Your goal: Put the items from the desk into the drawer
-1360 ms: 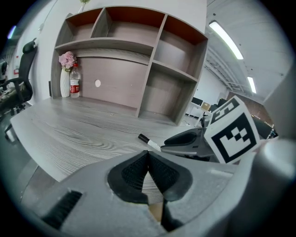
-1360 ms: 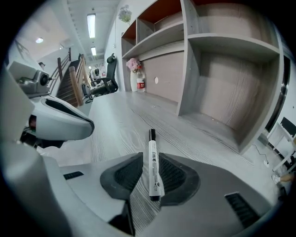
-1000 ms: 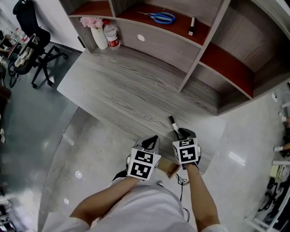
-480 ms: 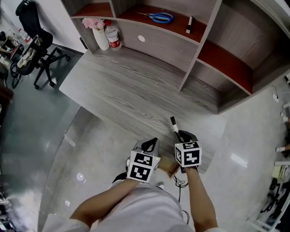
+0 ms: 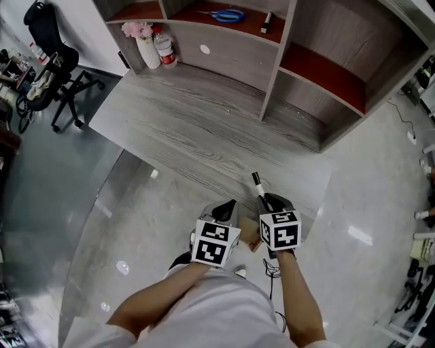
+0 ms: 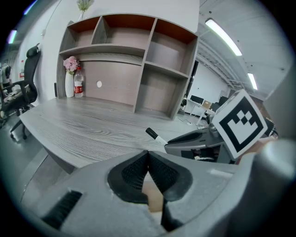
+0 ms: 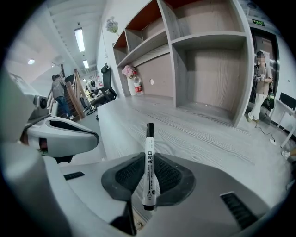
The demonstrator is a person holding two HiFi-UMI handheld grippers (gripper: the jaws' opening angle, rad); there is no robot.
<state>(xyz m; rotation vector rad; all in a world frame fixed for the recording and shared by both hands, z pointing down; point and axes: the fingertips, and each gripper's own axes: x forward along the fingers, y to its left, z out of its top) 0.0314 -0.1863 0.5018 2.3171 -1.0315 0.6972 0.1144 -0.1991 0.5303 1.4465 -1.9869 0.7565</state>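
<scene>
Arms of the person reach forward and down from the body, close together, with white sleeves at the shoulders and bare forearms. Each hand holds a gripper, and the two grippers sit side by side at the near edge of the grey wooden bench (image 5: 204,136).

The right gripper (image 7: 149,155) is clamped on a white marker (image 5: 258,183) with a black cap. The marker sits between the two dark pads. Its cap end sticks out past the jaw tips and points forward over the edge of the bench. Its back end pokes out behind the pads, toward the camera on the gripper.

The left gripper (image 6: 148,152) is just beside the right one, on its left. Its jaws are pressed together, and the tips touch. Something tan shows below, through the gap behind the tips, but I cannot tell what it is. From the left gripper view, the marker's cap shows just past the jaws, off to the right.

At the far side of the bench stands a shelf unit (image 5: 272,68). Blue scissors (image 5: 228,15) and another marker (image 5: 267,22) lie on one shelf. A white vase of pink flowers (image 5: 141,44) and a bottle (image 5: 163,47) stand at the far left corner. A black office chair (image 5: 47,68) stands on the floor to the left.
</scene>
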